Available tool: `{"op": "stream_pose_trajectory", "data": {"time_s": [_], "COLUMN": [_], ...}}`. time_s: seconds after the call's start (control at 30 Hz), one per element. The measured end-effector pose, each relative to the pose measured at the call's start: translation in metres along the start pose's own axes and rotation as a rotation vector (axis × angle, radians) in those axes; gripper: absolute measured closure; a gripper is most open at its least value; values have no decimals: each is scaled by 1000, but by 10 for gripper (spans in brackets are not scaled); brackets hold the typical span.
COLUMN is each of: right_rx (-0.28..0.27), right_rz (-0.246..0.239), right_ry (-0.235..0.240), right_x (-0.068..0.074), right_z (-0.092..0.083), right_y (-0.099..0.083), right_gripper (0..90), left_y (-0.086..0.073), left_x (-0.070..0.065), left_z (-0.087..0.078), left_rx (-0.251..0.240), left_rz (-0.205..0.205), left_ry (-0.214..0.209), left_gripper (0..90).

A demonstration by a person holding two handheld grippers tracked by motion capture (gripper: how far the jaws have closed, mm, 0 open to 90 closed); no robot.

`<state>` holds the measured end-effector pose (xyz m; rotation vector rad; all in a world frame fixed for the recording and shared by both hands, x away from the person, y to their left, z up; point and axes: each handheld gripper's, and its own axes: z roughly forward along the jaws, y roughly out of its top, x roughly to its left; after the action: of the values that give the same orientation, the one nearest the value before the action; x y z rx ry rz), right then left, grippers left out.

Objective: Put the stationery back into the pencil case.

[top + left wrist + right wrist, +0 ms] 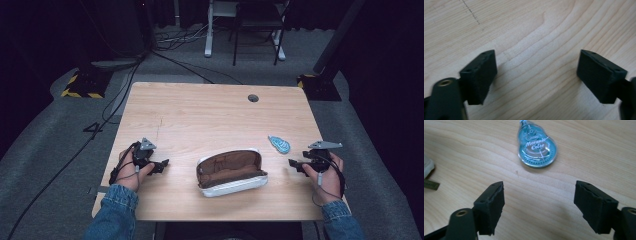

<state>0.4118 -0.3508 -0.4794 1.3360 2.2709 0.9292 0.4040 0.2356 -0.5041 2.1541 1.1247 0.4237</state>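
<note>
Left gripper (161, 165): jaws wide apart, holding nothing.
Right gripper (295, 163): wide apart too.
Pencil case (231, 172): open, between them.
Correction tape (536, 146): maybe, at 12 o'clock from right gripper.

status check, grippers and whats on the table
Left gripper open, bare table between jaws. Right gripper open, short of the correction tape. Pencil case lies open mid-table, untouched. Nothing in the way.

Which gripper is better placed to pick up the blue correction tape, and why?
The right gripper: the correction tape lies just ahead of its open jaws, while the left gripper sits across the open pencil case.
</note>
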Motion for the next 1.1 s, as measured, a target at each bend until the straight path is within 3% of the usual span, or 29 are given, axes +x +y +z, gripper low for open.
{"op": "stream_pose_trajectory", "data": {"time_s": [0.47, 1.1], "right_rx": [21, 41], "right_rz": [28, 0], "right_ry": [8, 8], "right_x": [2, 3], "right_z": [-8, 16], "right_y": [16, 40], "right_gripper": [277, 224], "left_y": [-2, -2], "left_x": [0, -1], "left_z": [-1, -1], "left_rx": [-7, -7], "left_rz": [-22, -26], "left_ry": [12, 16], "left_gripper": [126, 126]}}
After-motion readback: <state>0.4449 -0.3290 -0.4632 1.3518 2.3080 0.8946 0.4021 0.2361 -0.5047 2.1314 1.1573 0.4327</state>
